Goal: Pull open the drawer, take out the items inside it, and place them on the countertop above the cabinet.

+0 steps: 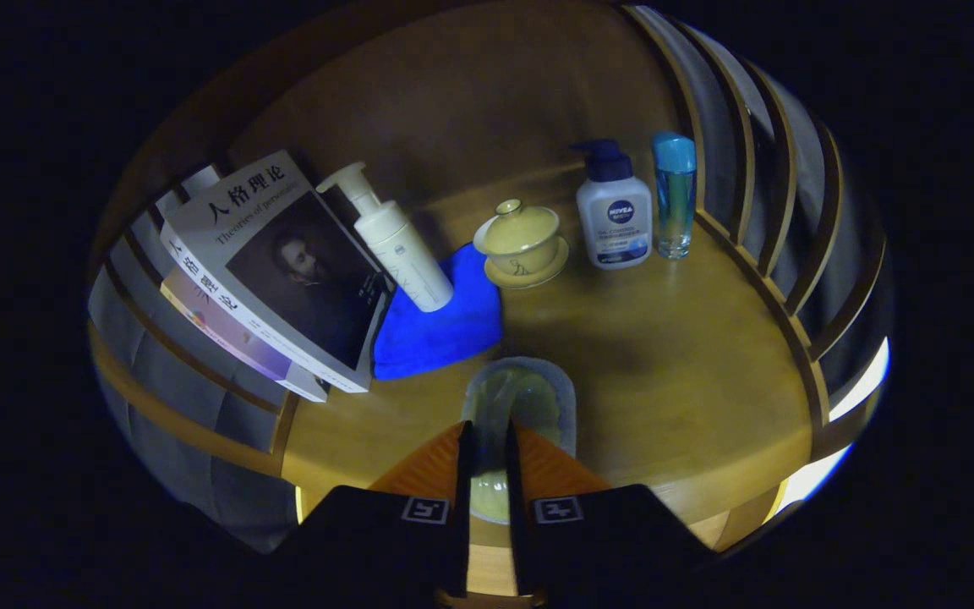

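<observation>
My gripper (489, 433) hangs over the wooden countertop (673, 372), near its front edge. Its fingers stand close together, shut on a see-through packet with pale green contents (522, 396). The packet sticks out just ahead of the fingertips and lies low over the wood; whether it touches the top I cannot tell. The drawer is out of sight.
Beyond the packet lies a blue cloth (445, 330) with a white pump bottle (396, 244) leaning over it. Stacked books (276, 271) sit to the left. Further back stand a yellow lidded cup on a saucer (522, 244), a white bottle with a dark pump (614, 218) and a clear blue bottle (675, 199). Wooden rail slats (779, 211) fence both sides.
</observation>
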A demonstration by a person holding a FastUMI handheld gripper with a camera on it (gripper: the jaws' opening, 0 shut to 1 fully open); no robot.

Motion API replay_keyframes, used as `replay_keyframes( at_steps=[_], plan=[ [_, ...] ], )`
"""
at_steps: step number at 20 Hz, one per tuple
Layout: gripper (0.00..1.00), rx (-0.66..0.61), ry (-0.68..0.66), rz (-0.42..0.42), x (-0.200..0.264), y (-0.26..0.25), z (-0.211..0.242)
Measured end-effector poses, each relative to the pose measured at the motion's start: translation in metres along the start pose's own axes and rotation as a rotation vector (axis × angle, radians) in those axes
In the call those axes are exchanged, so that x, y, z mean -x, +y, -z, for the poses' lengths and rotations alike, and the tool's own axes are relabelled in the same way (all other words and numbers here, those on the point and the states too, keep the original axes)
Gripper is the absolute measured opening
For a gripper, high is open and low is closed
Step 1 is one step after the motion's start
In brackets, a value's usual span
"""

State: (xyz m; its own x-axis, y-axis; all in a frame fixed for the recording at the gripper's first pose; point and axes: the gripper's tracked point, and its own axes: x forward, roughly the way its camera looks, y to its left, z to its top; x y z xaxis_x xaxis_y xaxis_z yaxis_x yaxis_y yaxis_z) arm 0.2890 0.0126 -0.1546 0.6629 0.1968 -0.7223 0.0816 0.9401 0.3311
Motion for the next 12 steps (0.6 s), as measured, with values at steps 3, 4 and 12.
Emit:
replay_keyframes(
  at_steps=[3, 4, 12],
  plan=[
    [0.35, -0.004, -0.007, -0.03, -0.002, 0.009, 0.0],
    [0.42, -0.01, -0.013, -0.043, 0.0, 0.013, -0.002],
    [0.98, 0.167, -0.142, -0.01, 0.043, 0.022, -0.007]
  ],
)
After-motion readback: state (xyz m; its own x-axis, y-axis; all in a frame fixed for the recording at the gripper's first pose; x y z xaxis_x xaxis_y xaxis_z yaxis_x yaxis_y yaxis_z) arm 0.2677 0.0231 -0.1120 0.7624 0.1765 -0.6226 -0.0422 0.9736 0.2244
